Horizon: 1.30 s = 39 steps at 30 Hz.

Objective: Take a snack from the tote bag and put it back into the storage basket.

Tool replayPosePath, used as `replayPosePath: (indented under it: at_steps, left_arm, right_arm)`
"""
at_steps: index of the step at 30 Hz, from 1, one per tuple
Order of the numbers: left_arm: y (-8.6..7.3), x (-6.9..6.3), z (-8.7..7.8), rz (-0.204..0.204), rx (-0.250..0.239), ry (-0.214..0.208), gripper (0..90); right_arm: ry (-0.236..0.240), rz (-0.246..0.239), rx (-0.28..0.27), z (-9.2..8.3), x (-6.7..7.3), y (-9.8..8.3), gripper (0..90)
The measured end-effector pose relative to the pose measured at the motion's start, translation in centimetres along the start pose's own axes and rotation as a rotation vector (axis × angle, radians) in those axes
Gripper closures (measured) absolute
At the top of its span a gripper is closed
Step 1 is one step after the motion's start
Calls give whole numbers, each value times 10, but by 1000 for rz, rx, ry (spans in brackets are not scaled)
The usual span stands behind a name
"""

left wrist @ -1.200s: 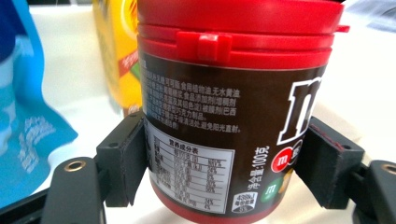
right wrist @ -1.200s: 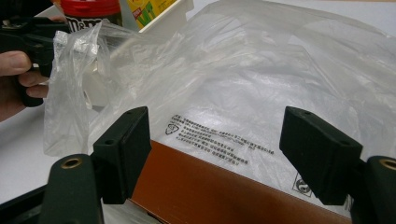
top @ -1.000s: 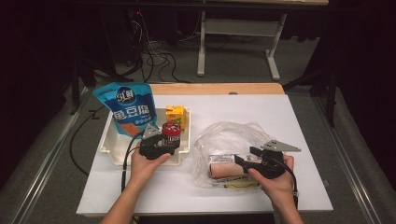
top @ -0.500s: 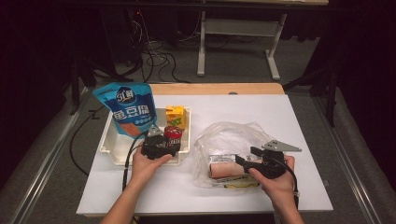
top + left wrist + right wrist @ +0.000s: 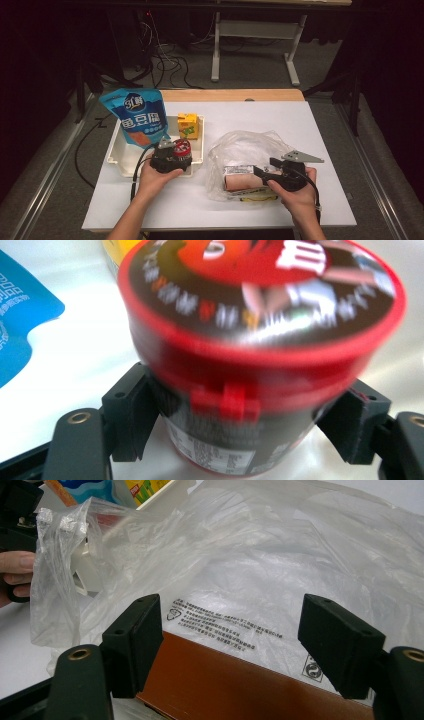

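Over the white tray [image 5: 116, 159], L gripper [image 5: 240, 425] clamped on red-lidded M&M's tub [image 5: 260, 340], beside blue pouch [image 5: 139, 116] & yellow carton [image 5: 188, 125]. R gripper [image 5: 232, 645] jaws apart at clear plastic bag [image 5: 280, 570], brown box [image 5: 235, 682] w/in.

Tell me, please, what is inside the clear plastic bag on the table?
Inside the clear plastic bag, the high view shows a brown tube-like item, a small silvery packet above it and something yellow below. Crumpled plastic and the right gripper cover the rest.
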<state>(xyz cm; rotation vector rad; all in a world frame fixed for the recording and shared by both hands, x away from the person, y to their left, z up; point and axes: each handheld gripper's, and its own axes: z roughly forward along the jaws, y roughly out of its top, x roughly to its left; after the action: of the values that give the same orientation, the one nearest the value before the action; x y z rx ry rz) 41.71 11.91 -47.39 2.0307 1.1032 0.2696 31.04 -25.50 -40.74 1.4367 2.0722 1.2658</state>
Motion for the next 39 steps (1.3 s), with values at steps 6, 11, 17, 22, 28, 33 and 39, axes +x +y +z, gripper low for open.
replayPosePath:
  at_steps: [6, 11, 17, 22, 28, 33, 39]
  left_arm:
    - [-4, -5, -2, 60, 22, 7, 238]
    - [-7, -3, -18, 4, -16, -21, 178]
    - [-15, 1, -54, -39, -77, -22, 271]
    - [-25, 1, -68, -77, -85, -27, 680]
    - [-25, -4, -61, -84, -63, -87, 900]
    - [-22, -7, -59, -84, -79, -41, 900]
    - [-16, -1, -52, -128, -95, 10, 900]
  right_arm:
    - [-1, 7, 3, 0, -2, -1, 267]
    - [-2, 2, -2, -1, -2, -1, 266]
    - [-9, -7, -13, -6, -4, -4, 265]
    - [-4, -33, 9, -8, 0, -12, 262]
    - [-9, -41, 19, -17, -2, -22, 263]
    - [-12, -36, 23, -19, -5, -27, 264]
    - [-11, -33, 20, -18, -6, -26, 264]
